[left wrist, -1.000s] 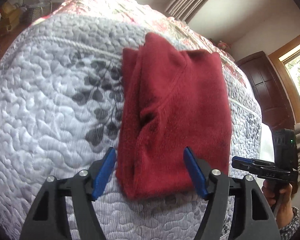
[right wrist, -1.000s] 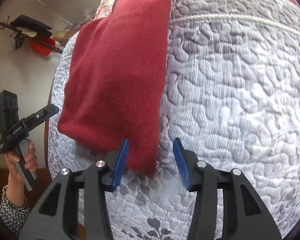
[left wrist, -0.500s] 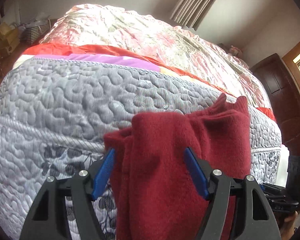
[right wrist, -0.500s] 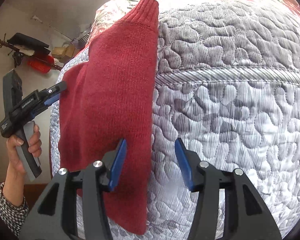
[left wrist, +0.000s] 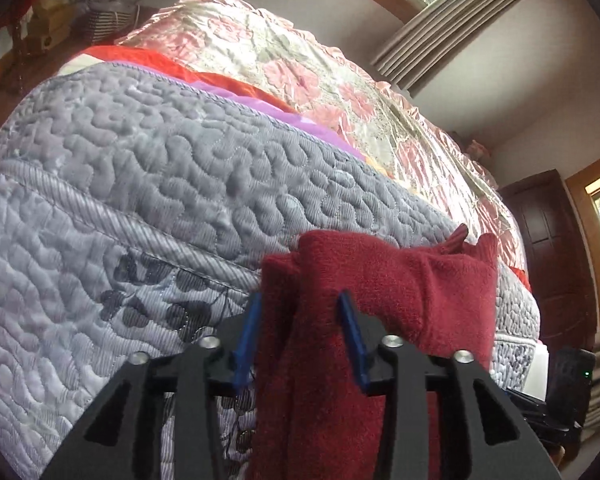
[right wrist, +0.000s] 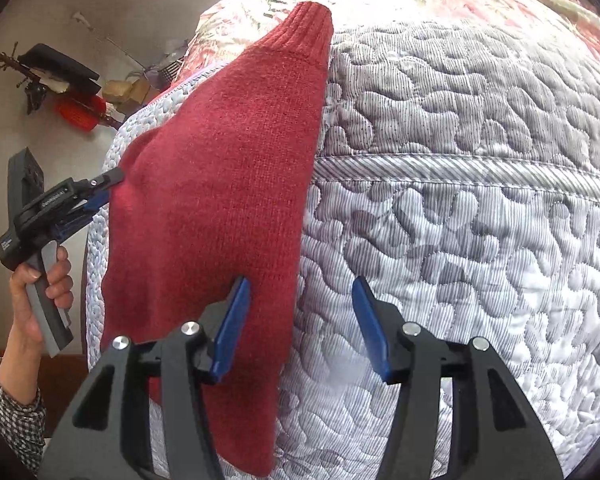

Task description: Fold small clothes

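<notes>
Bed: your grey quilt (right wrist: 480,208) covers the near end, with a floral cover (left wrist: 300,68) behind it.
Sweater: the red sweater (right wrist: 220,200) lies folded on the quilt, its near end draped over the edge.
Left gripper: your left gripper (left wrist: 300,336) grasps a bunched fold of the sweater (left wrist: 380,292) between its blue pads.
Right gripper: your right gripper (right wrist: 300,324) is released, jaws wide; one pad sits over the sweater's edge, the other over bare quilt.
Hand: your left hand (right wrist: 40,292) grips its handle beside the bed.
</notes>
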Motion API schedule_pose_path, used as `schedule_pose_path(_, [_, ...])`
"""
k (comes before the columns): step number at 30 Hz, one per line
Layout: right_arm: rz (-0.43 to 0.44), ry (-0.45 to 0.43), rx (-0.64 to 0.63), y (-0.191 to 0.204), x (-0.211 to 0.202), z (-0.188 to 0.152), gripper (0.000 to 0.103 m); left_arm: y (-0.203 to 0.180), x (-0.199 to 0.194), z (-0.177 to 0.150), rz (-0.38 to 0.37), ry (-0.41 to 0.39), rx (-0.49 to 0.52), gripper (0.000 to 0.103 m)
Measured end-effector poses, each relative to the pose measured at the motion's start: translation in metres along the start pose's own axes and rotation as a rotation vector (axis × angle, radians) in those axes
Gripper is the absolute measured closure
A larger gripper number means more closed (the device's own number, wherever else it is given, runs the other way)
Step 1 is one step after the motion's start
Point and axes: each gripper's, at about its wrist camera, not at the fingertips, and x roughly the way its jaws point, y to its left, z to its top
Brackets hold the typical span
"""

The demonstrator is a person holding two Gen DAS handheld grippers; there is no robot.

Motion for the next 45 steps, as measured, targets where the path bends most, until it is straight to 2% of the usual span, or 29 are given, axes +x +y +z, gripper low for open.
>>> schedule_pose_path(1, [0.005,0.0,-0.004,0.002,-0.001,0.002,0.049,-0.001,-0.007,0.001,-0.027,-0.007,-0.001,0.034])
schedule_pose_path(2, [0.014,-0.002,-0.008,0.003,-0.003,0.003,0.049,-0.003,-0.014,-0.001,-0.047,-0.003,0.005,0.019])
schedule_pose_path(3, [0.021,-0.003,-0.012,0.003,-0.006,0.005,0.046,-0.004,-0.018,-0.003,-0.059,0.018,0.015,0.014])
schedule_pose_path(5, [0.026,-0.007,-0.015,-0.001,-0.01,0.007,0.043,-0.007,-0.019,-0.011,-0.097,0.08,0.034,0.013])
schedule_pose_path(11, [0.053,0.018,-0.008,0.006,-0.004,0.022,0.039,-0.005,0.005,-0.034,-0.099,0.222,0.074,0.012])
schedule_pose_path(14, [0.055,0.027,-0.004,0.009,0.003,0.021,0.038,0.0,0.023,-0.041,-0.14,0.275,0.046,0.012])
schedule_pose_path(18, [0.103,0.038,0.036,0.005,0.012,0.023,0.038,0.002,0.046,-0.046,-0.2,0.323,0.03,0.012])
schedule_pose_path(20, [0.117,0.043,0.047,0.002,0.016,0.023,0.036,0.002,0.059,-0.047,-0.197,0.348,0.034,0.012])
schedule_pose_path(22, [0.123,0.051,0.066,-0.001,0.022,0.025,0.031,0.001,0.066,-0.047,-0.219,0.353,0.03,0.012])
schedule_pose_path(29, [0.182,0.05,0.111,-0.009,0.027,0.02,0.029,-0.01,0.077,-0.044,-0.278,0.38,0.071,0.013])
schedule_pose_path(31, [0.197,0.048,0.112,-0.006,0.028,0.02,0.029,-0.012,0.077,-0.045,-0.296,0.374,0.075,0.015])
schedule_pose_path(35, [0.241,0.057,0.115,-0.002,0.033,0.021,0.032,-0.007,0.076,-0.048,-0.328,0.372,0.064,0.033])
schedule_pose_path(38, [0.313,0.085,0.174,-0.005,0.046,0.021,0.038,-0.003,0.075,-0.05,-0.337,0.371,0.052,0.046])
schedule_pose_path(39, [0.353,0.093,0.199,-0.007,0.05,0.021,0.053,-0.002,0.074,-0.051,-0.338,0.371,0.044,0.052])
schedule_pose_path(40, [0.392,0.097,0.22,-0.007,0.053,0.02,0.059,0.0,0.074,-0.051,-0.34,0.366,0.039,0.054])
schedule_pose_path(43, [0.393,0.065,0.205,-0.003,0.045,0.019,0.07,0.001,0.066,-0.055,-0.349,0.345,0.036,0.061])
schedule_pose_path(45, [0.414,0.04,0.202,0.002,0.034,0.016,0.072,0.004,0.059,-0.058,-0.365,0.333,0.024,0.063])
